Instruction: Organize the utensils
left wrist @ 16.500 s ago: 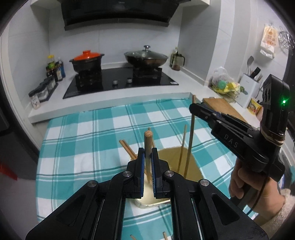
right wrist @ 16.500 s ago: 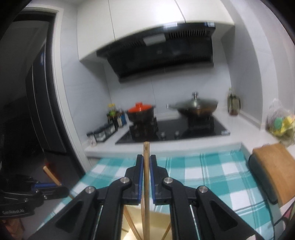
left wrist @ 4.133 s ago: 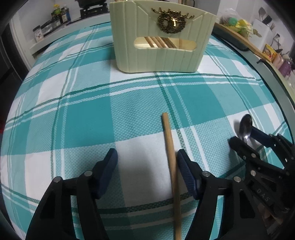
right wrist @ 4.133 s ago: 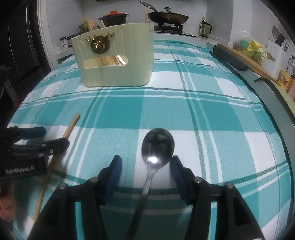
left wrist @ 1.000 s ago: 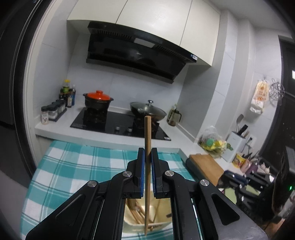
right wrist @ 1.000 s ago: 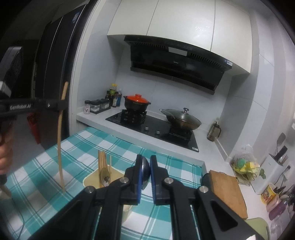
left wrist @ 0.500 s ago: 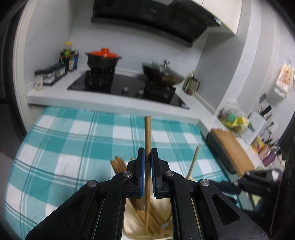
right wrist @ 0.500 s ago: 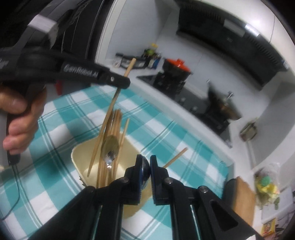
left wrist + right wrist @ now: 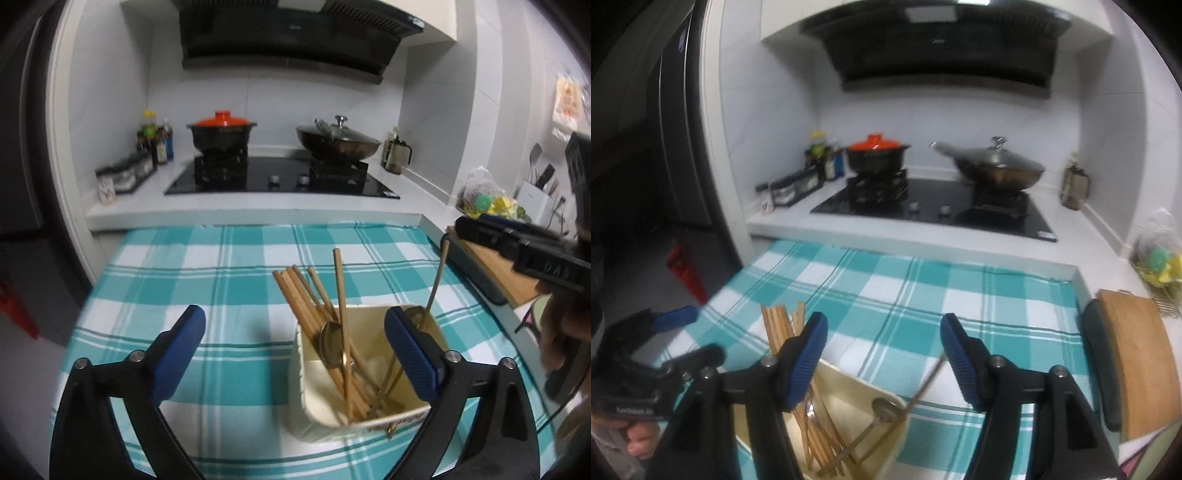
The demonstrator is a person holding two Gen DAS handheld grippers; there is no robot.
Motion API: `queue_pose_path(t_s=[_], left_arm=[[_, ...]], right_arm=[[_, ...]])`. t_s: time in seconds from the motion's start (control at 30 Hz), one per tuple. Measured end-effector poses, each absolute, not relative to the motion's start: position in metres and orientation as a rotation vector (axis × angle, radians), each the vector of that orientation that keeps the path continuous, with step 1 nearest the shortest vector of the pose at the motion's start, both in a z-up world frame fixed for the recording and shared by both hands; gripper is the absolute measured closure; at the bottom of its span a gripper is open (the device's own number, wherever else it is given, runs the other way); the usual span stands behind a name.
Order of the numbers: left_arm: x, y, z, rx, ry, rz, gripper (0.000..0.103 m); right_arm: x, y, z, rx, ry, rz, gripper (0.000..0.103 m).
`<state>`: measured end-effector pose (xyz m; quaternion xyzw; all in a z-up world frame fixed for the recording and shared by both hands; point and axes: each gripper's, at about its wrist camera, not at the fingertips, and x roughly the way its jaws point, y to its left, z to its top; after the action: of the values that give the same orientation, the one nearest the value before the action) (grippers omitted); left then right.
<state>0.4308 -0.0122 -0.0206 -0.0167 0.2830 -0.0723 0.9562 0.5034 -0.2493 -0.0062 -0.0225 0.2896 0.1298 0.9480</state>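
Note:
A cream utensil holder (image 9: 306, 391) stands on the teal checked tablecloth (image 9: 207, 280), with several wooden chopsticks (image 9: 295, 291) and metal spoons (image 9: 331, 343) leaning inside it. My left gripper (image 9: 293, 328) hovers just above and in front of the holder, its jaws opening wide, nothing pressed between the pads. In the right wrist view the holder (image 9: 849, 384) lies below my right gripper (image 9: 882, 338), whose jaws are opening too, empty; a spoon (image 9: 884, 408) rests in the holder beneath them. The right gripper (image 9: 517, 243) also shows at the right edge of the left wrist view.
Behind the table runs a white counter with a black hob (image 9: 280, 181), an orange-lidded pot (image 9: 221, 129) and a lidded wok (image 9: 338, 140). A wooden cutting board (image 9: 1137, 362) lies at the table's right side. Spice jars (image 9: 125, 173) stand at the left.
Both grippers have opened: the left let go of its chopstick and the right let go of its spoon, both now in the holder. Both hands have sunk toward the holder.

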Motion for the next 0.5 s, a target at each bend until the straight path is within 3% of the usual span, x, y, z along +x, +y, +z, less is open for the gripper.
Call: queue_pose_path(t_s=[0.1, 0.5], left_arm=[[0.4, -0.017, -0.014, 0.025, 0.511, -0.1, 0.001], [0.297, -0.029, 0.004, 0.083, 0.461, -0.004, 0.0]], right_arm=[[0.475, -0.258, 0.009, -0.039, 0.542, 0.233, 0.02], [0.339, -0.242, 0.018, -0.045, 0.477, 0.163, 0.017]])
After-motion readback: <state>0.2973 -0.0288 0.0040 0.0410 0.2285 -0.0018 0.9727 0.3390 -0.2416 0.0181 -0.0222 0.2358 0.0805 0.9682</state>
